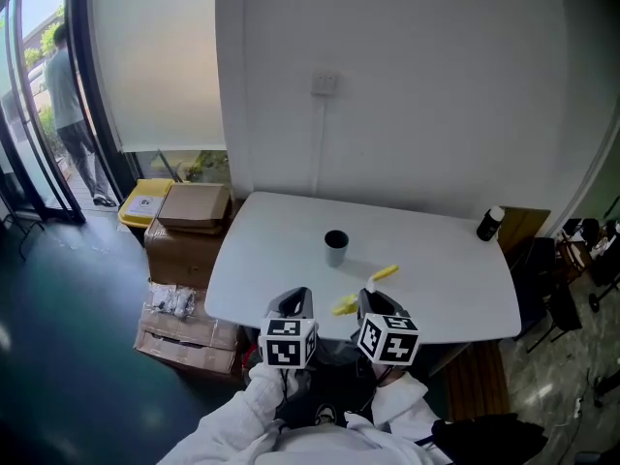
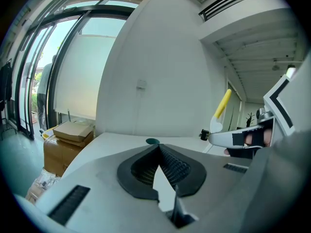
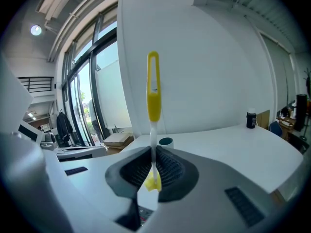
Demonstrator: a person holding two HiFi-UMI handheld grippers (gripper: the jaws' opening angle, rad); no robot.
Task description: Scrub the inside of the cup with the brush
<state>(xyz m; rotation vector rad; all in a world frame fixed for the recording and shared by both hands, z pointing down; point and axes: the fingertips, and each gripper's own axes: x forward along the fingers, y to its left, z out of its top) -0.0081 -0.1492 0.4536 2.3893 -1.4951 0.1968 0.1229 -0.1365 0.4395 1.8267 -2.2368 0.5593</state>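
A dark cup [image 1: 335, 247] stands upright near the middle of the white table [image 1: 436, 279], and its rim shows past both sets of jaws [image 2: 152, 141] [image 3: 165, 141]. My right gripper [image 3: 154, 149] is shut on the brush [image 3: 153, 98], clamping its thin white shaft. The yellow handle points away from me and a yellow end sits back between the jaws. In the head view the brush [image 1: 385, 272] lies short of the cup, with the right gripper [image 1: 368, 296] at the table's near edge. To its left my left gripper [image 1: 295, 298] [image 2: 158, 147] is shut on nothing.
A black bottle [image 1: 490, 223] stands at the table's far right corner. Cardboard boxes [image 1: 189, 235] are stacked on the floor left of the table, with a yellow bin [image 1: 140, 201] behind them. A person [image 1: 73, 114] stands at the glass door on the far left.
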